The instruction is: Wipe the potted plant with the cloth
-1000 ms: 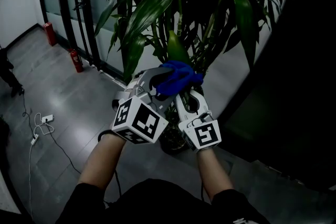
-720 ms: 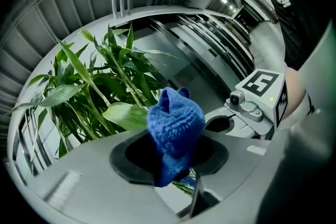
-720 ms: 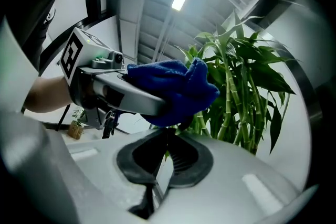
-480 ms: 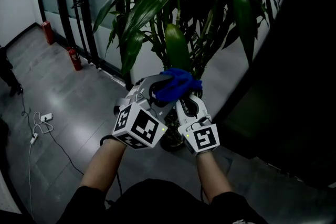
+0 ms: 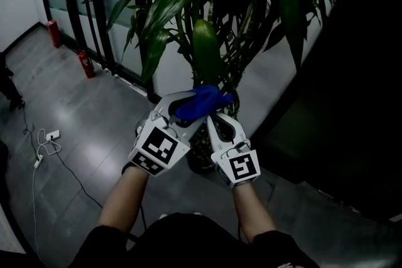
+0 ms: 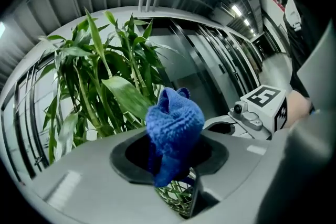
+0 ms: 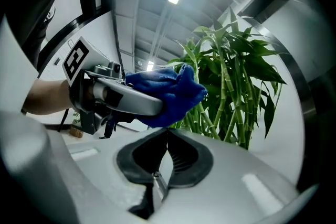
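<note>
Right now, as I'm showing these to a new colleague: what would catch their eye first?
The bright blue cloth, bunched up and clamped in the left tool, stands out at the centre of the dim hall. Right behind it rises the tall plant with its long glossy leaves. The right tool, shut on nothing, sits just beside the cloth.

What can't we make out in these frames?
- Dark plant pot: head view, mostly hidden behind the left tongs and right tongs.
- Whether the crumpled blue cloth touches the broad green leaf: unclear in every view, because the cloth covers the leaf's base.
- Top of the tall green plant: cut off by the head view's upper edge.
- White floor cable: head view, too small and dim.
</note>
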